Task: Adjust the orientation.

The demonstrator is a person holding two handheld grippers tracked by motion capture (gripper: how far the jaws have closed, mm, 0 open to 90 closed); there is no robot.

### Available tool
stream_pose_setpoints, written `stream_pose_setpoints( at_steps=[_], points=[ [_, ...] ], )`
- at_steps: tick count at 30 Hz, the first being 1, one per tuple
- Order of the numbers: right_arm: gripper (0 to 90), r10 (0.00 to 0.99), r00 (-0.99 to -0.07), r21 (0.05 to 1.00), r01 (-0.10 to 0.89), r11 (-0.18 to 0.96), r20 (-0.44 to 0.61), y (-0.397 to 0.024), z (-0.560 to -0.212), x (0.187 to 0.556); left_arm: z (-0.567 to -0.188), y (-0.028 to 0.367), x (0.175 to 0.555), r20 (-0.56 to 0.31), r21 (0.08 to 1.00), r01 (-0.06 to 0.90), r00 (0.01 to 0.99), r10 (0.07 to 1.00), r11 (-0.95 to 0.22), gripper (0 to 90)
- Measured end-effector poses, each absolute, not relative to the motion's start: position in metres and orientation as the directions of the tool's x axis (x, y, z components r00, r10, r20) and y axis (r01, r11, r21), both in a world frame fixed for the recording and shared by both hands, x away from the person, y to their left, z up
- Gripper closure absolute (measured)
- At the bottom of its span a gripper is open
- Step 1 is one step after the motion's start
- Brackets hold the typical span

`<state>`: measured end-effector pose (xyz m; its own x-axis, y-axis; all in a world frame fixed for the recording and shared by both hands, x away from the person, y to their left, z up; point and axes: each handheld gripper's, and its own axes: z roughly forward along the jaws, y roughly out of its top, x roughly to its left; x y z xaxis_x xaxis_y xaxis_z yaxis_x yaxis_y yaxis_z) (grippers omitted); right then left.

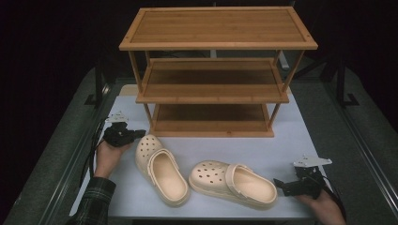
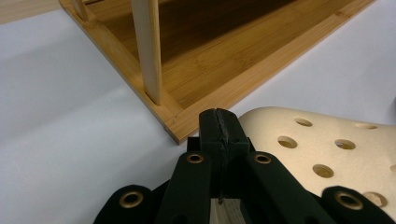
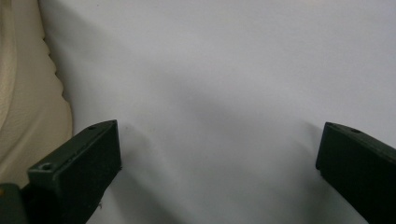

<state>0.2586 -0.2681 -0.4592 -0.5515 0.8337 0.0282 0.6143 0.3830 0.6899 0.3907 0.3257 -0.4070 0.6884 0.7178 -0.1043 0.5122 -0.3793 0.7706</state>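
Observation:
Two cream perforated clogs lie on the white mat in front of a three-tier bamboo rack point(image 1: 213, 84). The left clog point(image 1: 162, 168) points its toe up-left; the right clog point(image 1: 232, 182) lies sideways with its heel to the right. My left gripper point(image 1: 141, 133) is shut with nothing between its jaws, its tips just by the left clog's toe. From the left gripper view, the shut gripper point(image 2: 219, 127) sits over the toe point(image 2: 327, 154), close to the rack's bottom corner point(image 2: 187, 98). My right gripper point(image 1: 280, 186) stands open just right of the right clog's heel point(image 3: 23, 107), its gripper point(image 3: 219, 158) wide over bare mat.
The rack's bottom shelf point(image 1: 211, 121) sits low on the mat, directly behind the clogs. The white mat point(image 1: 291, 140) ends near the front edge, with a grey table frame point(image 1: 366, 140) on both sides. Cables trail from both grippers.

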Motion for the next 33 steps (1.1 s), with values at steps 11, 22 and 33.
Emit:
stream_pose_setpoints(
  at_steps=[11,22,33],
  points=[
    [0.0,0.834,-0.552,0.691,0.613,0.383,0.028,-0.268,-0.459,0.259,-0.394,0.354,0.340,-0.096,0.774,0.518,0.664,0.741,-0.364,90.0],
    [0.0,0.833,-0.552,0.690,0.613,0.384,0.027,-0.268,-0.459,0.259,-0.396,0.370,0.282,-0.164,0.790,0.531,0.664,0.729,-0.305,90.0],
    [0.0,0.833,-0.552,0.689,0.613,0.385,0.026,-0.268,-0.459,0.259,-0.411,0.368,0.253,-0.183,0.754,0.566,0.670,0.720,-0.334,90.0]
  ],
)
